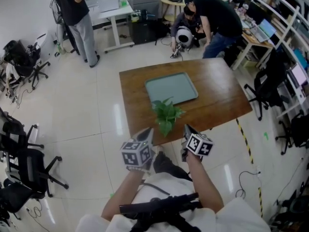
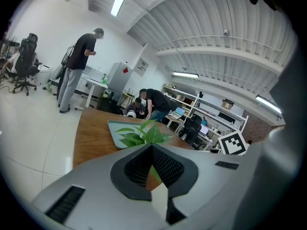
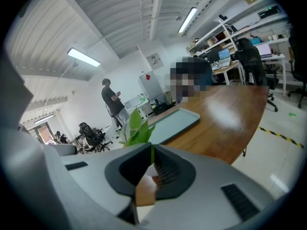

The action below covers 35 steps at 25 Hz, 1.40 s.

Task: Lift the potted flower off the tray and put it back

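Observation:
The potted flower [image 1: 166,114], a small plant with green leaves, stands on the wooden table [image 1: 217,100] near its front edge, just in front of the grey-green tray [image 1: 171,88] and off it. Leaves hide its pot. My left gripper [image 1: 148,130] is at the plant's left by the table edge, and my right gripper [image 1: 187,127] is at its right. In the left gripper view the left gripper [image 2: 152,146] has its tips together, with the leaves [image 2: 144,134] beyond them. In the right gripper view the right gripper [image 3: 152,147] shows a thin slit with a leaf [image 3: 136,128] behind it; nothing is held.
A person [image 1: 75,13] stands at the back left and two people [image 1: 212,18] bend over a white device behind the table. Office chairs [image 1: 24,163] line the left. A black chair [image 1: 268,88] and desks are at the right. Striped tape [image 1: 244,134] marks the floor.

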### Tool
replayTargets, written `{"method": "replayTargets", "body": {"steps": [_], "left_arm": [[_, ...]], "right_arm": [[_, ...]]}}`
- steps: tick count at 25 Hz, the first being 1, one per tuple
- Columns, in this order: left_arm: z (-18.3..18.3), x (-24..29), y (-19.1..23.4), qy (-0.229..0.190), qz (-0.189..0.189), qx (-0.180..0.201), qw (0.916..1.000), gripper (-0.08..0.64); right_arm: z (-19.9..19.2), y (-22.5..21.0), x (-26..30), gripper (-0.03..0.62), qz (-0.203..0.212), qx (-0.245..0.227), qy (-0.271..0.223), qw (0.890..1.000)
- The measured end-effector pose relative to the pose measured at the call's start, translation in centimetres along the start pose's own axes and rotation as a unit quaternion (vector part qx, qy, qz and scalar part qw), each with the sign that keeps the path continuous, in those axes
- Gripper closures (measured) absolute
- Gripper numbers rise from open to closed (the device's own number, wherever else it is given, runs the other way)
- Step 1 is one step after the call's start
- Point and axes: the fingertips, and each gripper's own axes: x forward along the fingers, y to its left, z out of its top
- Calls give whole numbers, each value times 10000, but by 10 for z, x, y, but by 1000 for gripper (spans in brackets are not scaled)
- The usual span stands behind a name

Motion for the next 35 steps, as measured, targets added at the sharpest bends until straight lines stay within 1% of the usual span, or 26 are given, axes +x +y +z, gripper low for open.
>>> {"method": "replayTargets", "body": {"steps": [1, 2, 3, 4, 8, 13, 15, 17, 23, 25, 28, 35], "left_arm": [[2, 2, 1, 11, -1, -8, 10000, 565], [4, 5, 1, 25, -5, -12, 10000, 565], [5, 7, 1, 41, -8, -11, 10000, 565], [7, 9, 1, 58, -5, -3, 10000, 565], [14, 19, 2, 108, 28, 30, 9999, 565], [21, 32, 10, 138, 94, 10, 9999, 565], [23, 34, 15, 157, 137, 9, 9998, 565], [24, 37, 19, 170, 182, 2, 9997, 565], [26, 42, 28, 233, 248, -32, 9994, 565], [26, 42, 30, 250, 263, -29, 9993, 565], [28, 41, 32, 246, 288, -15, 9993, 565], [29, 37, 39, 203, 374, -41, 9991, 565]], "right_arm": [[2, -3, 6, 548, 4, 8, 28, 10000], [3, -5, 12, 528, 18, 28, 68, 10000], [4, -8, 18, 479, 40, 55, 118, 9999], [4, -11, 25, 451, 70, 74, 174, 9998], [-3, -18, 55, 453, 215, 9, 444, 9988], [-15, -18, 89, 454, 551, 17, 724, 9959], [-21, -17, 98, 456, 570, -76, 836, 9948], [-25, -17, 104, 474, 571, -137, 907, 9941], [-29, -15, 116, 483, 657, -73, 939, 9934], [-30, -12, 120, 491, 645, -156, 951, 9932], [-30, -12, 121, 528, 531, -284, 943, 9937], [-27, -9, 123, 549, 311, -593, 920, 9935]]}}
